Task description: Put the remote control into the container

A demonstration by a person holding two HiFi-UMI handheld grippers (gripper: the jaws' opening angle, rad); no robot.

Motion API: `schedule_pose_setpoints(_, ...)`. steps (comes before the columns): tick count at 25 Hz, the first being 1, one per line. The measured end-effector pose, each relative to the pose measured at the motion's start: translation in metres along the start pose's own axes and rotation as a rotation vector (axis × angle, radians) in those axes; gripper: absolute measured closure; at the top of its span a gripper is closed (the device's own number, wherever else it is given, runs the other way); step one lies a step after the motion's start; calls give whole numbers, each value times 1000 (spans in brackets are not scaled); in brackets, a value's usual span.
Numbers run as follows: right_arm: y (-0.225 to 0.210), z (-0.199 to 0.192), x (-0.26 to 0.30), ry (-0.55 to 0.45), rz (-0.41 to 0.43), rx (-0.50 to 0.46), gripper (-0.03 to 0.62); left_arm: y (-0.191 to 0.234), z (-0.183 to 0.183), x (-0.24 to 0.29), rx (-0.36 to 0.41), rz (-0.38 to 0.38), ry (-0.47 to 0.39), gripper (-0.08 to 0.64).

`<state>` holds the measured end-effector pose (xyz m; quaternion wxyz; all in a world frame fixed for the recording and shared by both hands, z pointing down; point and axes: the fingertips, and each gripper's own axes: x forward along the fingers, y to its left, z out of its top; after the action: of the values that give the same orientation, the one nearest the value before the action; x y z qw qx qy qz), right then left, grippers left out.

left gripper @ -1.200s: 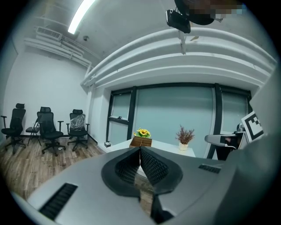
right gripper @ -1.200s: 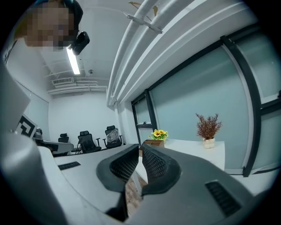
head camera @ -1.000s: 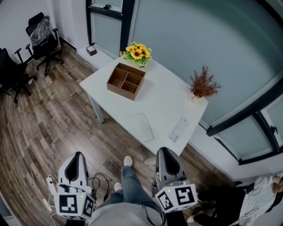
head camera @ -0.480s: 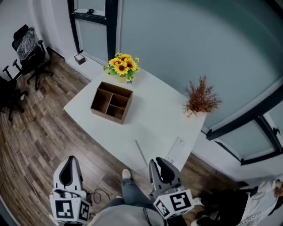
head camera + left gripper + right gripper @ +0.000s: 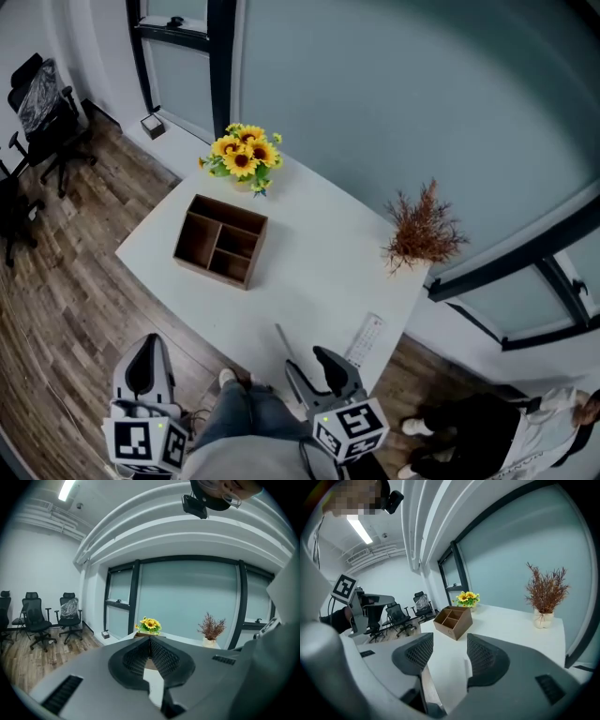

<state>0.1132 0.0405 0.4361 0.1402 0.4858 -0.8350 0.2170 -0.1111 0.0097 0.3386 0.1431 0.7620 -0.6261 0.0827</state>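
The task has barely started. The remote control (image 5: 364, 339) lies flat on the white tabletop (image 5: 309, 272) near its lower right edge, untouched and not yet lifted. The wooden container (image 5: 228, 203) sits well apart from it, toward the upper left of the tabletop, and its compartments look empty in the head view. The grasp, the carry across and the drop into a compartment are all left to do.

The right hand-held gripper (image 5: 307, 361) hovers at the near edge of the tabletop, just left of the remote control. Its jaws have just been opening and stand spread, with only bare tabletop between them in the right gripper view (image 5: 449, 648). The left hand-held gripper (image 5: 147, 342) hangs off the tabletop at the lower left, over the wooden floor. Its jaws are pressed together on nothing (image 5: 150, 641).

Several things are hard to read. The right gripper view shows the container (image 5: 457, 626) ahead but not the remote control, which likely sits outside its jaws to the right. A thin pale line (image 5: 279, 335) runs on the tabletop beside the right hand-held gripper; whether it is the edge of a flat sheet I cannot tell. In the left gripper view the jaws cover most of the container. The remote control's buttons are too small to make out.
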Motion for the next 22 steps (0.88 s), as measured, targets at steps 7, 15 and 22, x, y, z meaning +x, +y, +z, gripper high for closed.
schedule_pose_setpoints(7, -8, -54, 16, 187, -41, 37, 324, 13, 8, 31, 14, -61, 14, 551)
schedule_pose_setpoints(15, -10, -124, 29, 389, -84, 43, 296, 27, 4, 43, 5, -103, 37, 551)
schedule_pose_setpoints(22, -9, -165, 36, 521, -97, 38, 288, 31, 0, 49, 11, -127, 52, 551)
